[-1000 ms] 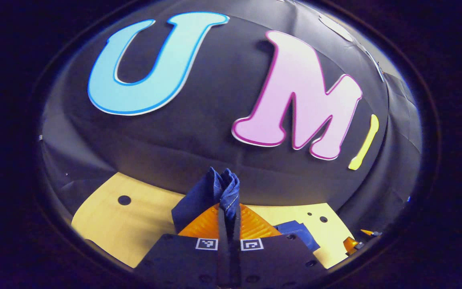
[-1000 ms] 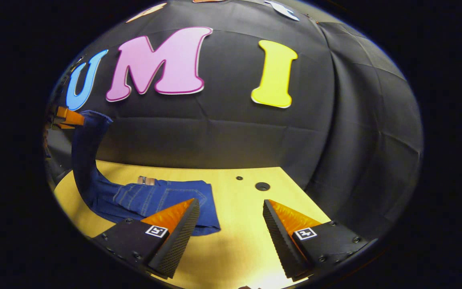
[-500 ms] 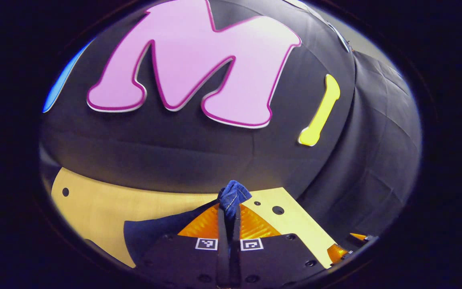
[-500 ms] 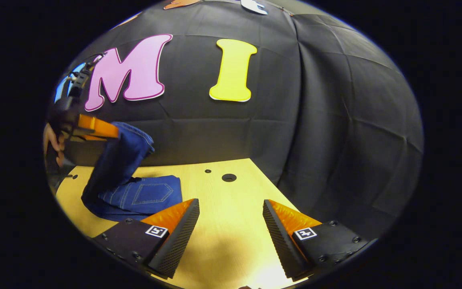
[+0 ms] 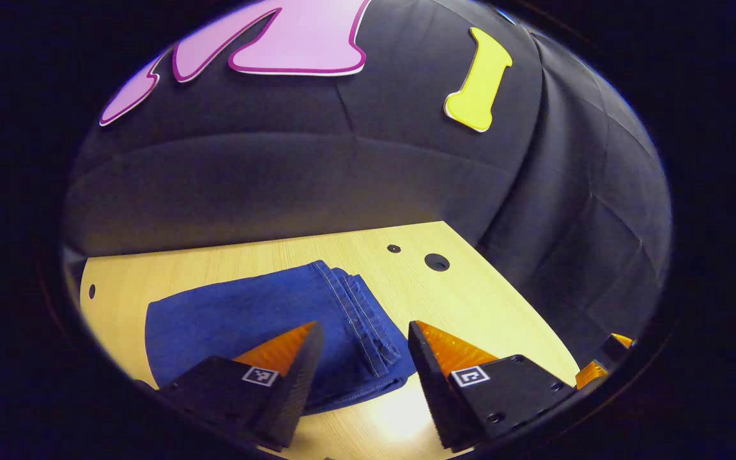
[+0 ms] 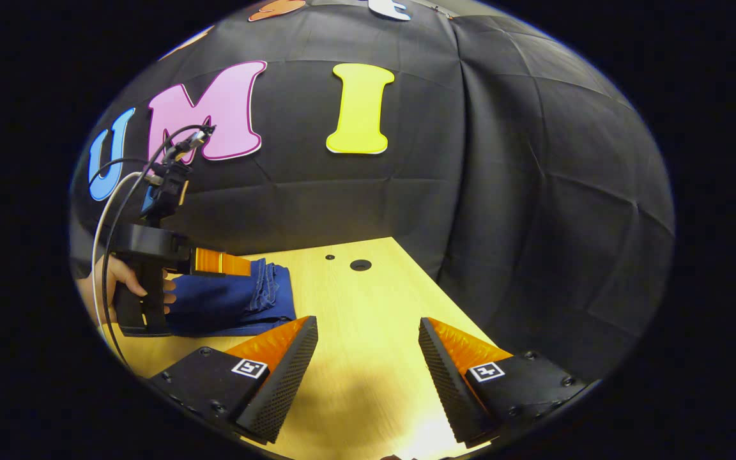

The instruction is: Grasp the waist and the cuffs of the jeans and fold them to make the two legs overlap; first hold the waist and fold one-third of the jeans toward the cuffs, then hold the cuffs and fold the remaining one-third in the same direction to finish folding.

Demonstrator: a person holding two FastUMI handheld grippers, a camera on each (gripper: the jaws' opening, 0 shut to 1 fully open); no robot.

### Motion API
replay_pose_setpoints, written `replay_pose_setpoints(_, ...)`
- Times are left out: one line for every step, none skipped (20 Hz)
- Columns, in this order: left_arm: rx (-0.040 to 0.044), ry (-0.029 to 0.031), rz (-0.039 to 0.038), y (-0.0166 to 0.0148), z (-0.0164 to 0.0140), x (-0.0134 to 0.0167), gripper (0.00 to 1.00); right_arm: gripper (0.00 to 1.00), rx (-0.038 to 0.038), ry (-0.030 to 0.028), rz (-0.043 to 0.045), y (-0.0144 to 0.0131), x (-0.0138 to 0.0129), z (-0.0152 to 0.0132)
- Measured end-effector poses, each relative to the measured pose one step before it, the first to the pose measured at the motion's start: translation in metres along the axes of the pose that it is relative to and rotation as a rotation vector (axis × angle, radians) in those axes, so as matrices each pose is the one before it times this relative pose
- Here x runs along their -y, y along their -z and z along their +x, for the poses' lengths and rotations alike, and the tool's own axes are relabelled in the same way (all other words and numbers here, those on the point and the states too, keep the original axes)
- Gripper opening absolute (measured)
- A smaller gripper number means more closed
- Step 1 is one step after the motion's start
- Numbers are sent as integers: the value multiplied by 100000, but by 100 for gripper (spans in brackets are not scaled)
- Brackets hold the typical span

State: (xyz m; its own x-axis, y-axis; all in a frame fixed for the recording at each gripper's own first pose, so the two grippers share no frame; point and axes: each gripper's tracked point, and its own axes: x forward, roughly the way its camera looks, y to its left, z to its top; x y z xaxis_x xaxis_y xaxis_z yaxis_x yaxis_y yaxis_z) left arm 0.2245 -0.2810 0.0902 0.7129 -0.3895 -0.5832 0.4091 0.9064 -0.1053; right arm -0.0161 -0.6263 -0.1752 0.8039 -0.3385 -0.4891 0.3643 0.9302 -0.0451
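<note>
The blue jeans (image 5: 266, 313) lie folded in a flat stack on the wooden table (image 5: 470, 300), with the stitched cuffs (image 5: 368, 319) on top at the right end. My left gripper (image 5: 363, 335) hovers open just over the cuffs with nothing between its fingers. In the right gripper view the folded jeans (image 6: 240, 300) lie at the left. The left gripper (image 6: 248, 263) sits above them, held by a hand (image 6: 119, 281). My right gripper (image 6: 368, 329) stands open over bare table to the right of the jeans.
Two round holes (image 5: 436, 261) mark the table near its far right corner, also seen as holes (image 6: 360, 264) in the right gripper view. The black booth wall closes the back and right side. Cables (image 6: 119, 191) run from the left gripper's camera.
My left gripper carried the cuffs over to the right, lowered them onto the folded jeans, and opened, letting them go. The right gripper stayed open, shifting slightly.
</note>
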Motion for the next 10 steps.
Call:
replay_pose_setpoints(2450, -1614, 231, 127, -1721, -826, 92, 98, 3, -1131, 936, -321, -175, -553)
replay_pose_setpoints(2766, -1513, -141, -293, -2320, -866, 99, 98, 573, -984, 583, -350, -718, -1047)
replay_pose_setpoints(3468, -1842, -721, -420, -2728, -945, 99, 99, 1036, -634, -308, -678, -410, -1098)
replay_pose_setpoints(3665, -1860, -711, -482, -3028, -1158, 99, 99, 1456, -916, -1213, -762, -526, -966)
replay_pose_setpoints(3856, -2946, -811, -663, -3061, -1279, 99, 99, 1610, -1980, -1617, -991, -798, -1112)
replay_pose_setpoints(3743, -2678, -124, -859, -3089, -1451, 99, 99, 1064, -1938, -1651, -952, -783, -1162)
replay_pose_setpoints(3719, -3494, -102, -778, -3002, -1505, 99, 99, 1698, -1536, -1611, -1017, -624, -1269)
replay_pose_setpoints(3303, -3214, 205, -892, -3313, -1702, 99, 99, 2334, -1419, -1477, -1441, -593, -1373)
replay_pose_setpoints(3084, -3315, -59, -796, -3315, -1518, 99, 99, 2268, -1235, -1016, -1345, -675, -1291)
replay_pose_setpoints(3041, -2470, -211, -962, -3156, -1631, 99, 99, 2490, -1458, -577, -1425, -702, -1359)
